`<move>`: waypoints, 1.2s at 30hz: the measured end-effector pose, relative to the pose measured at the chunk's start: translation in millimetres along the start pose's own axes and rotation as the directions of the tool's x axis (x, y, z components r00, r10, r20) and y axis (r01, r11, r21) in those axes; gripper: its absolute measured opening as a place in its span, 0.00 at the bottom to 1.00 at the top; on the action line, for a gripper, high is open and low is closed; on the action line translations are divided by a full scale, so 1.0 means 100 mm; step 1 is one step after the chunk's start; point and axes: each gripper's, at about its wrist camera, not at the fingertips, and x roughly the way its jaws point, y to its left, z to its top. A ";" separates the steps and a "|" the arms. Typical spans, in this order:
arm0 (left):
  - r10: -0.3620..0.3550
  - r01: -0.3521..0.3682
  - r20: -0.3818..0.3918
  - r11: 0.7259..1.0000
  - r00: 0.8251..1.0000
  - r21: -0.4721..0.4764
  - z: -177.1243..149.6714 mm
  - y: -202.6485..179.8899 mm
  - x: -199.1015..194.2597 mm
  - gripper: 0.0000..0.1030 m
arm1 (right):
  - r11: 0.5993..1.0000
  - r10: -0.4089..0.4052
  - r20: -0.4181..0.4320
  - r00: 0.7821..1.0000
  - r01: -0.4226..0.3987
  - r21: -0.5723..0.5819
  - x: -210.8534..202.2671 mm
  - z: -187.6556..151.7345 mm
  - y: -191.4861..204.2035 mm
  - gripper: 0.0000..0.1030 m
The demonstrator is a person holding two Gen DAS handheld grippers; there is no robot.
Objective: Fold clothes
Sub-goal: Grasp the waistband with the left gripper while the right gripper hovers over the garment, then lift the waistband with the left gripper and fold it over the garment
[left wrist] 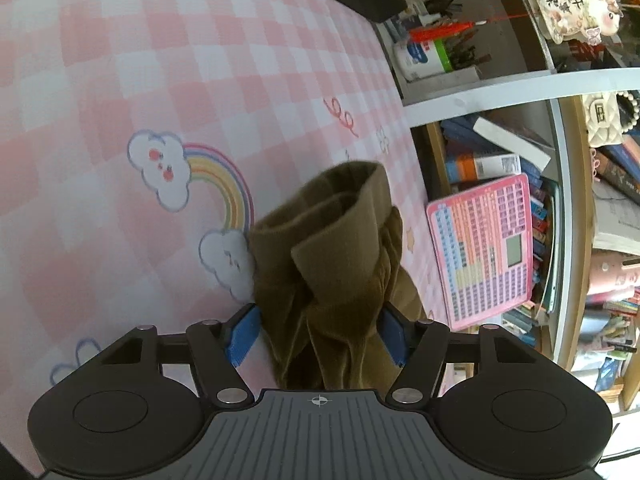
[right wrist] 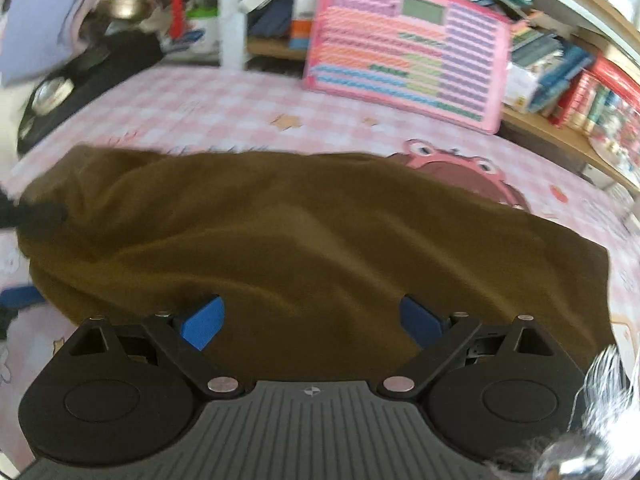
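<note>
In the left wrist view, the left gripper (left wrist: 318, 330) is seen with its blue pads (left wrist: 242, 334) half apart and a bunched end of the olive-brown garment (left wrist: 332, 264) standing between them; the right pad is pressed by cloth, while contact at the left pad cannot be told. A wide open stretch of the pink checked sheet (left wrist: 160, 60) is left on the left and ahead. On the right, the sheet's edge is lined by a bookshelf (left wrist: 500, 92), and a pink keyboard toy (left wrist: 486, 256) is leaned against it.

In the right wrist view, which is blurred, the right gripper (right wrist: 314, 320) is held with fingers wide apart above the garment (right wrist: 280, 232), nothing clamped. The garment is spread across the sheet (right wrist: 224, 100). The toy (right wrist: 404, 44) and shelved books (right wrist: 560, 64) are set beyond it.
</note>
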 end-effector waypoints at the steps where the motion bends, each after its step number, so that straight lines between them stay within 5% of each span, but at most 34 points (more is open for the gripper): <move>1: -0.003 0.003 0.003 1.000 1.000 0.006 0.01 -0.01 0.01 0.61 | 1.000 0.000 -0.011 1.000 0.000 -0.008 0.03 -0.01 0.05 0.91; 3: -0.007 0.006 0.003 1.000 1.000 0.019 0.04 -0.03 0.05 0.61 | 1.000 -0.009 -0.017 1.000 0.008 -0.018 0.06 -0.05 0.13 0.91; 9: 0.007 -0.007 -0.004 1.000 1.000 -0.023 0.12 0.02 0.08 0.25 | 0.998 -0.036 0.005 0.999 0.037 -0.047 0.06 -0.10 0.23 0.91; 12: -0.014 0.014 0.001 0.999 1.000 0.034 0.10 -0.04 0.05 0.20 | 0.999 -0.024 -0.003 1.000 0.024 -0.044 0.05 -0.01 0.21 0.90; 17: -0.002 0.003 -0.020 0.998 1.000 0.060 0.14 0.01 0.09 0.20 | 0.997 -0.073 0.107 0.992 0.072 0.019 0.09 0.40 0.13 0.90; 23: -0.016 0.019 -0.048 0.998 0.999 0.060 0.16 0.08 0.13 0.35 | 0.990 -0.134 0.058 0.989 0.136 -0.036 0.63 0.70 0.15 0.91; 30: -0.056 0.057 -0.056 0.998 0.997 0.031 0.18 0.11 0.13 0.42 | 0.995 -0.095 0.060 0.994 0.096 -0.024 0.48 0.48 0.17 0.92; 36: -0.065 0.066 -0.040 0.998 0.997 0.011 0.17 0.12 0.17 0.36 | 0.996 -0.053 0.014 0.998 0.054 -0.073 0.09 -0.02 0.29 0.92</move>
